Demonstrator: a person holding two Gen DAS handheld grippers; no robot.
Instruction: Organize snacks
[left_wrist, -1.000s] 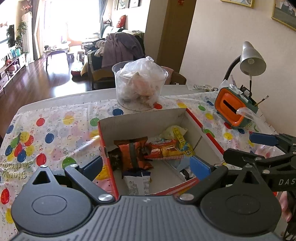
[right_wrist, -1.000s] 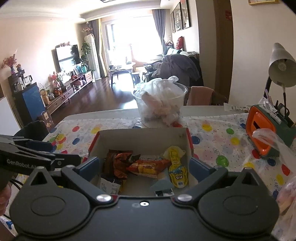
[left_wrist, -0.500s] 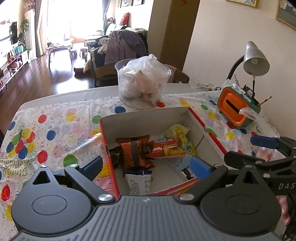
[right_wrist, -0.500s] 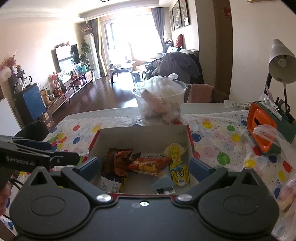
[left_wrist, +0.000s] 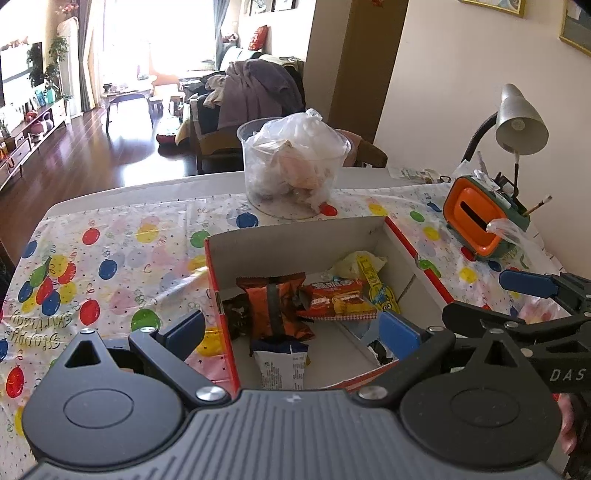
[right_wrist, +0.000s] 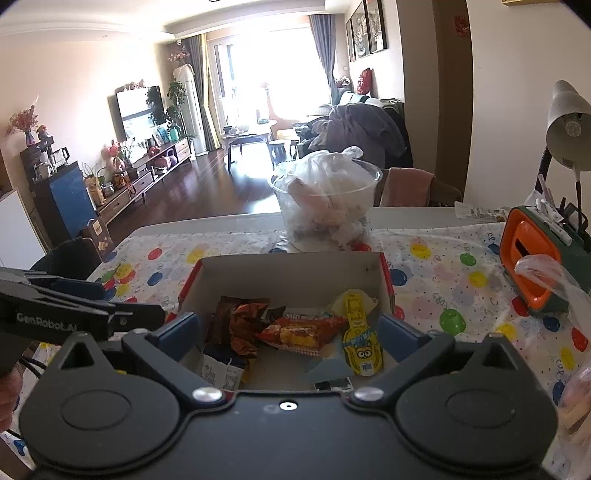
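A red-sided cardboard box (left_wrist: 295, 240) (right_wrist: 291, 267) sits on the balloon-print tablecloth and holds several snack packs: an orange-brown pack (left_wrist: 275, 304) (right_wrist: 240, 321), a red biscuit pack (left_wrist: 338, 297) (right_wrist: 301, 330), a yellow cartoon pack (left_wrist: 376, 284) (right_wrist: 360, 339) and a white-blue pack (left_wrist: 282, 365) (right_wrist: 223, 371). My left gripper (left_wrist: 291, 328) hovers open over the box's near left corner, nothing between its fingers. My right gripper (right_wrist: 290, 334) hangs open above the box's near edge, also empty. Each gripper shows in the other's view.
A clear tub (left_wrist: 293, 171) (right_wrist: 327, 206) stuffed with plastic bags stands behind the box. An orange-green desk organiser (left_wrist: 480, 221) (right_wrist: 535, 266) and a grey lamp (left_wrist: 521, 122) stand at the right. A thin plastic bag (right_wrist: 550, 284) lies at the right edge.
Both grippers have drawn back and risen slightly, so the box sits a little farther off. Nothing was gripped or released.
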